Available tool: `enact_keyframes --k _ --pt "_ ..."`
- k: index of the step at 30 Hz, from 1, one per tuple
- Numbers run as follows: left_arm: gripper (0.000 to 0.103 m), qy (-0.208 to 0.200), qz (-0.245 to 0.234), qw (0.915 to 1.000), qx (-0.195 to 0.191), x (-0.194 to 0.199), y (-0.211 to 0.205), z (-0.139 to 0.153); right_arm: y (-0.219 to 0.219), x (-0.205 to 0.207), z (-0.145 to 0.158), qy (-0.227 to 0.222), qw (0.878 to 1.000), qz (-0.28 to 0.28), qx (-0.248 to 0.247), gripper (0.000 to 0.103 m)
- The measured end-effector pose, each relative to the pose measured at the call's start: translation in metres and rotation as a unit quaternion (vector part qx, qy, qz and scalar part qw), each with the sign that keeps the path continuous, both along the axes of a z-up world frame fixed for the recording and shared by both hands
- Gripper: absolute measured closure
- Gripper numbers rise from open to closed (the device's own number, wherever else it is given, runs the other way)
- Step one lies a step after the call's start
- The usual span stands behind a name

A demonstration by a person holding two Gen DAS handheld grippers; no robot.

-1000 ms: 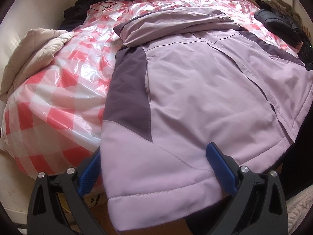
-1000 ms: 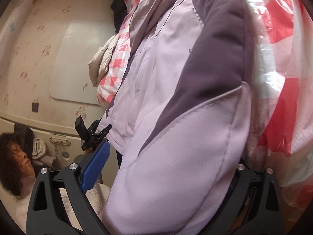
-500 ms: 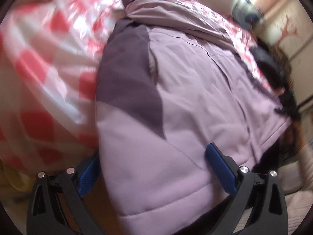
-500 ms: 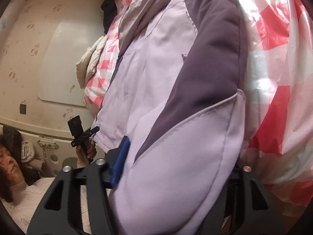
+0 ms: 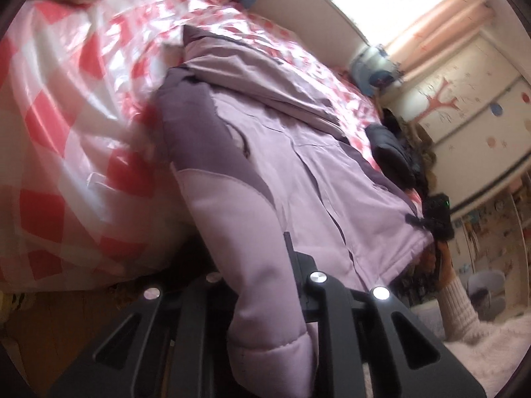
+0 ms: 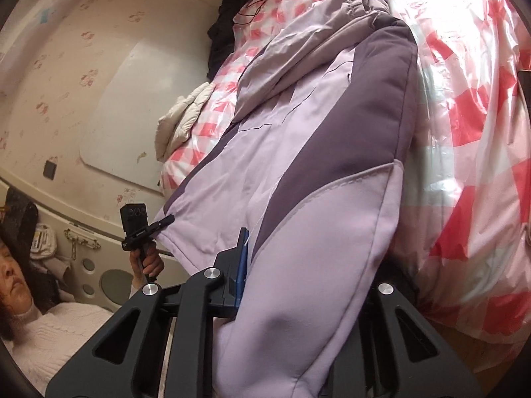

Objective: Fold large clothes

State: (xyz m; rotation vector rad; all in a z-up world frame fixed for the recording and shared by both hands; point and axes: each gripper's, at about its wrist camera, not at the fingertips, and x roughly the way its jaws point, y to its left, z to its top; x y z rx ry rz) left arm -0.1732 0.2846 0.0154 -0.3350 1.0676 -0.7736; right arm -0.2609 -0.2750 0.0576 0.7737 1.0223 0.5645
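Note:
A large lilac padded jacket [image 5: 298, 179] with dark purple side panels lies spread on a bed, its hem hanging over the near edge. My left gripper [image 5: 262, 265] is shut on the jacket's hem at one bottom corner. My right gripper [image 6: 308, 265] is shut on the hem at the other bottom corner; the jacket [image 6: 298, 165] fills that view. The right gripper's blue pad [image 6: 242, 258] presses the fabric. The other fingers are hidden under cloth. The left gripper [image 6: 142, 229] also shows in the right wrist view at the far hem corner.
The bed carries a red-and-white checked plastic cover [image 5: 66, 99]. A cream padded garment [image 6: 182, 116] and dark clothes [image 6: 222, 33] lie on it. A black garment [image 5: 391, 152] lies at the bed's far side. A person [image 6: 20, 292] sits low beside the bed.
Both grippers have closed on the jacket's hem, their blue pads drawing together onto the fabric. The left wrist view has tilted and swung towards the window side.

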Motion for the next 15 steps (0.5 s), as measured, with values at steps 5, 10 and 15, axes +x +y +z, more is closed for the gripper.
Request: enact_keyframes --k 5,10,15 --pt "0.026 0.065 -0.048 0.9954 0.051 -0.010 0.009 -0.037 -0.017 -0.023 -0.033 0.088 0.996 0.018 -0.007 0.051" --pt "0.013 0.113 0.026 0.9931 -0.019 -0.002 0.049 -0.057 -0.047 -0.040 -0.047 0.074 0.995 -0.027 0.054 0.034" --pt "0.007 0.128 0.042 0.9901 -0.039 0.016 0.038 -0.067 -0.042 -0.034 -0.048 0.068 0.996 -0.016 0.049 0.034"
